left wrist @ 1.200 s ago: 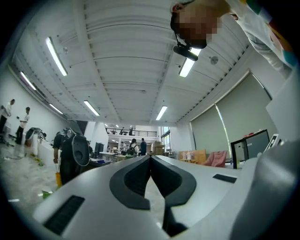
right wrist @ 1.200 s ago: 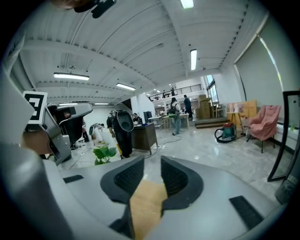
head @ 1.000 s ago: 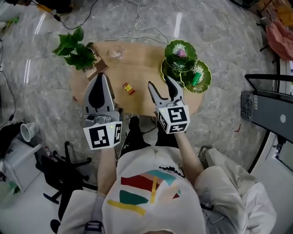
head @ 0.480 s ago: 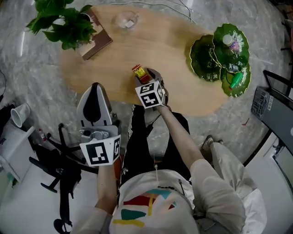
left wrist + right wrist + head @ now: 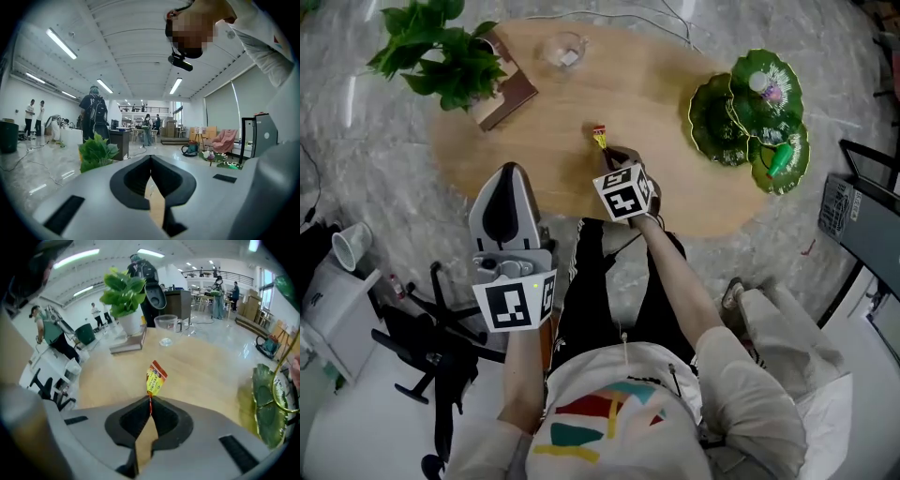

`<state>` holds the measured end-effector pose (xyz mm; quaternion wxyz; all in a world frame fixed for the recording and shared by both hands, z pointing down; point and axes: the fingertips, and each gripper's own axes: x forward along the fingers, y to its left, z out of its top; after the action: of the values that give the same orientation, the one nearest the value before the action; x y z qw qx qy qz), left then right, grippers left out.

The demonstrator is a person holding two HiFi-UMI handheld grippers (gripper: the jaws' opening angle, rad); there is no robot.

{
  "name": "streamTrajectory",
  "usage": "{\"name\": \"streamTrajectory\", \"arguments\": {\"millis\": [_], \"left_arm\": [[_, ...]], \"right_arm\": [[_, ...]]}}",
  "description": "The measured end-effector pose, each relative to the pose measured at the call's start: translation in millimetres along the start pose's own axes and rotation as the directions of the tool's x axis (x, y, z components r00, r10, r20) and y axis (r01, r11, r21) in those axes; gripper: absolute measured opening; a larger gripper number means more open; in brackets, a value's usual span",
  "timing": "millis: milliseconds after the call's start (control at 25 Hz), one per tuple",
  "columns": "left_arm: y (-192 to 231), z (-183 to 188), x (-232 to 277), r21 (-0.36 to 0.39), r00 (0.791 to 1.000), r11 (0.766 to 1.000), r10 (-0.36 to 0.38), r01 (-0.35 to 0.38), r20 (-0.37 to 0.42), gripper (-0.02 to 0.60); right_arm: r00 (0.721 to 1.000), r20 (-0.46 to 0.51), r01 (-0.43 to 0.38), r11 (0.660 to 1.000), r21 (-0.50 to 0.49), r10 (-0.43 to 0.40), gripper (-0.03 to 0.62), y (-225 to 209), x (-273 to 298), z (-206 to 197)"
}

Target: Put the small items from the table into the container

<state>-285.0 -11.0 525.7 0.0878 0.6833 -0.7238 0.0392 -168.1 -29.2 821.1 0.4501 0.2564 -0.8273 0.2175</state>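
right gripper [image 5: 149, 402] pinches sachet [image 5: 155, 377] by end seam | likely light, floppy, slippery | left gripper [image 5: 150, 161] pressed together, empty | dish [image 5: 717, 122] 2 o'clock of sachet

Large open office hall: ceiling strip lights [image 5: 61, 43], marble floor [image 5: 356, 131], desks [image 5: 120, 140], mezzanine [image 5: 220, 273].

Matt wooden table [image 5: 666, 103], glossy stone-look floor [image 5: 356, 141], shiny plastic sachet [image 5: 155, 377], glazed green leaf dishes [image 5: 719, 117]
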Motion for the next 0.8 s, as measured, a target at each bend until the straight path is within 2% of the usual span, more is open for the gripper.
{"name": "streamTrajectory", "arguments": {"millis": [120,200,320,440,640,800], "left_arm": [[-10.5,32.2,-2.0,0.003,0.999,0.999,-0.036,0.036,0.026,0.008],[-26.7,57.9,2.8,0.006,0.995,0.997,-0.078,0.078,0.063,0.008],[-58.2,97.7,21.6,0.01,0.978,0.988,-0.156,0.157,0.139,0.008],[-94.6,133.0,25.9,-0.001,0.961,0.975,-0.217,0.22,0.171,0.008],[-155.8,180.8,31.1,0.017,0.912,0.94,-0.335,0.341,0.235,0.008],[-185.7,205.4,32.9,0.055,0.875,0.915,-0.399,0.4,0.275,0.008]], "right_arm": [[0.996,0.087,0.012,0.999,0.045,-0.016,0.023,-0.3,-64.4,27.2],[0.986,0.155,0.05,0.997,0.062,-0.059,0.023,-8.0,-115.5,45.4],[0.955,0.257,0.124,0.987,0.101,-0.146,0.023,-31.1,-185.5,75.0],[0.929,0.317,0.152,0.979,0.139,-0.189,0.023,-41.9,-246.6,87.5],[0.855,0.429,0.228,0.954,0.194,-0.292,0.023,-73.1,-321.1,99.1],[0.813,0.467,0.271,0.936,0.225,-0.348,0.023,-91.5,-353.7,97.4]]}}
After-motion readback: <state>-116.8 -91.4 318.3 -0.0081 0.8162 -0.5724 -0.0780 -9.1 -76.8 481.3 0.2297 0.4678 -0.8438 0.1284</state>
